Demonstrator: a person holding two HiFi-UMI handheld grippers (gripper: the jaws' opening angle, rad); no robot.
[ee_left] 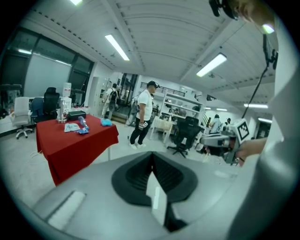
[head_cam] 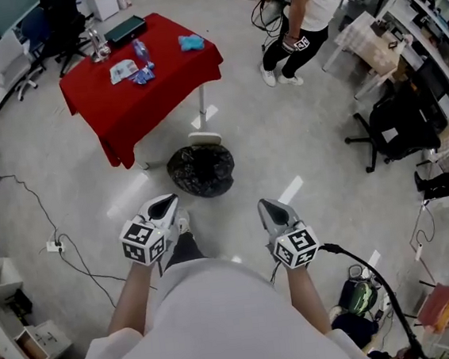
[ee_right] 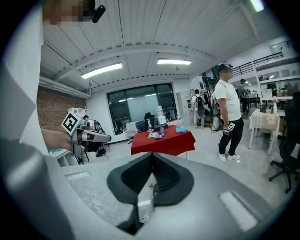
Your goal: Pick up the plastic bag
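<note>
Standing back from the target, we hold the left gripper [head_cam: 166,205] and the right gripper [head_cam: 269,208] low in the head view, side by side and well apart. Each has its jaws pressed together with nothing between them. That reads to us as a carrying pose, suited to walking up rather than grasping.

The black plastic bag [head_cam: 200,170] sits on the floor at the centre of the head view, just above both grippers and beside the leg of the red table [head_cam: 138,80]. It looks crumpled and rounded, so we judge that its loose top would be the easiest part to pinch once the jaws are opened.

Neither gripper view shows the bag, since both point out across the room at the table and a standing person [ee_right: 228,112]. A white piece [head_cam: 204,139] touches the bag's upper edge. We cannot tell whether it is the table's foot or something else, nor whether the bag holds anything.
</note>
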